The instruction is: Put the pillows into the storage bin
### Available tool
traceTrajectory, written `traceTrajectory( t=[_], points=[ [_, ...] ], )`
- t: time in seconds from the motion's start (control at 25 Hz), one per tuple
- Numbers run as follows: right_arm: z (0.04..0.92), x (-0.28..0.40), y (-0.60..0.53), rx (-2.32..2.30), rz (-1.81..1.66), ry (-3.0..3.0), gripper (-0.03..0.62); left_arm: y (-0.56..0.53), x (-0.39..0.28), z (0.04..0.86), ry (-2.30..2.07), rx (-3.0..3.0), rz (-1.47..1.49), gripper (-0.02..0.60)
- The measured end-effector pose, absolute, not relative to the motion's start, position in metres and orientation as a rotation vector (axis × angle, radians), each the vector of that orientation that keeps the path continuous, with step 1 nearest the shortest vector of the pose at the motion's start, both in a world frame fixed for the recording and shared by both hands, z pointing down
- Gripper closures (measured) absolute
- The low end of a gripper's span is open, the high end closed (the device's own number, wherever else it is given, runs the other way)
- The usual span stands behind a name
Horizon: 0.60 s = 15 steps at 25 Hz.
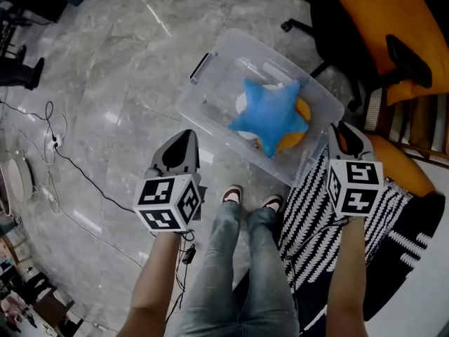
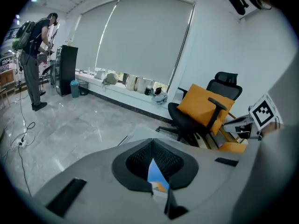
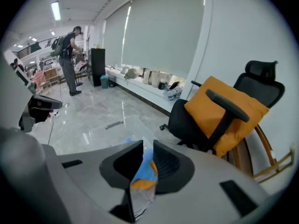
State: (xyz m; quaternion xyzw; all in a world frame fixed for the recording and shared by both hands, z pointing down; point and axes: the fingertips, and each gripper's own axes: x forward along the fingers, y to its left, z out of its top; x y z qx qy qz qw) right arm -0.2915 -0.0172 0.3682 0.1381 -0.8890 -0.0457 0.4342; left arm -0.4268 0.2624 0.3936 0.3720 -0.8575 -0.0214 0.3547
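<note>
Even, cool daylight filled the room, diffused through the lowered roller blinds, and a ceiling strip lamp glowed in the right gripper view. The polished marble floor carried pale streaks of glare, and the clear storage bin showed a faint sheen. Shadows were soft. Both gripper views bent strongly towards black corners, and the parts nearest the lens were slightly blurred.

No readable txt, labels, brands or nos. in any view.

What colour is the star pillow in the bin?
The star pillow is blue; best in head view.
</note>
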Motion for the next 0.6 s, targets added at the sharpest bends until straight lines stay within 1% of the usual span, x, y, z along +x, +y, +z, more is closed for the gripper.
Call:
traceTrajectory(
  t=[0.08,0.12,0.28,0.44,0.6],
  points=[
    [0.342,-0.267,-0.015,0.406,-0.024,-2.234,0.579,0.256,-0.419,0.364,-2.212,0.997,-0.063,0.571],
    [0.328,-0.254,-0.013,0.434,0.028,-2.247,0.593,0.251,-0.414,0.349,-2.208,1.020,-0.064,0.571],
    [0.271,-0.207,-0.009,0.575,0.193,-2.328,0.593,0.223,-0.412,0.287,-2.209,1.157,-0.031,0.571],
    [0.210,-0.155,-0.022,0.745,0.239,-2.395,0.593,0.194,-0.407,0.228,-2.221,1.268,0.015,0.571],
    [0.138,-0.083,-0.036,1.003,0.267,-2.457,0.593,0.191,-0.391,0.174,-2.226,1.317,-0.011,0.571]
  ],
)
